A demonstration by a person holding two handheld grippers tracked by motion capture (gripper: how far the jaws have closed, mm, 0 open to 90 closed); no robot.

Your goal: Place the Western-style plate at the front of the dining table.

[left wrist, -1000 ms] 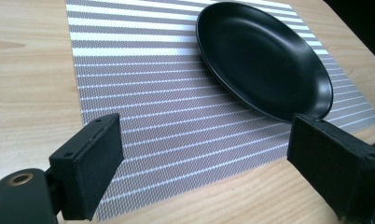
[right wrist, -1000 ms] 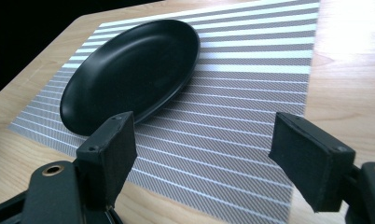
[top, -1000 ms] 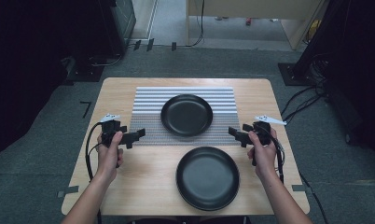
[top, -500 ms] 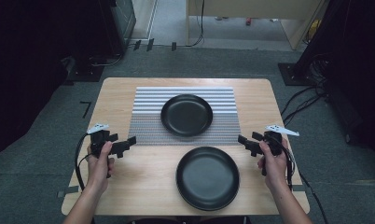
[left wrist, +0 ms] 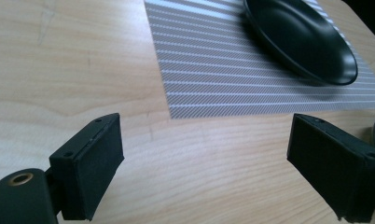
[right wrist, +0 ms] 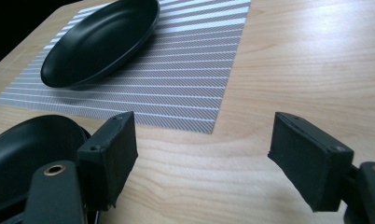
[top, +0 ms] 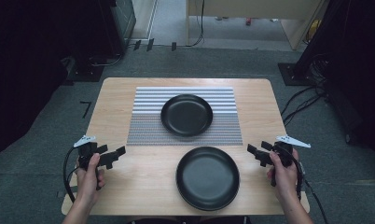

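Plates [top: 186,115] on wooden table [top: 115,107], striped mat [top: 143,122]; grey carpet [top: 45,140]; both tongs released, empty.

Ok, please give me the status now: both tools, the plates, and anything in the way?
Left tool open, empty. Right tool open, empty. Far plate on striped mat, near plate on bare table. Nothing blocking.

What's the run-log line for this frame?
left gripper: open, empty | right gripper: open, empty | far black plate: on striped placemat | near black plate: on wooden table
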